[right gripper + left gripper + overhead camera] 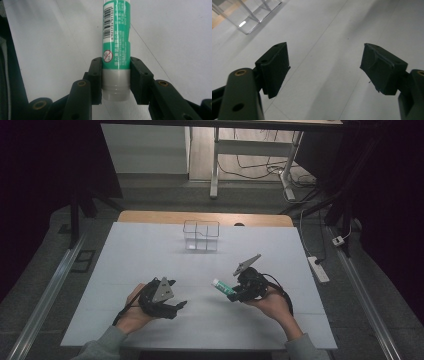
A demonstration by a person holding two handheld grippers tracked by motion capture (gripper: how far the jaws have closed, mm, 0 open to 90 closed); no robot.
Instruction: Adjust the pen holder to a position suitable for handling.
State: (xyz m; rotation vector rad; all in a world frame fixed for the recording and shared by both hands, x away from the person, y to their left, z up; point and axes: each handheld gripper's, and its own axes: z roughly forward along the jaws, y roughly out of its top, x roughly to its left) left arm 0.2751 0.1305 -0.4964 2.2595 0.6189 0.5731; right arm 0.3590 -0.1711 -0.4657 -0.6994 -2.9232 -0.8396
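The white surface carries a clear divided box near its far edge. The left claw, held in the left hand, stands near the front edge with its jaws apart and nothing between them. The right claw, held in the right hand, grips a green-and-white tube. The tube points left, just above the surface.
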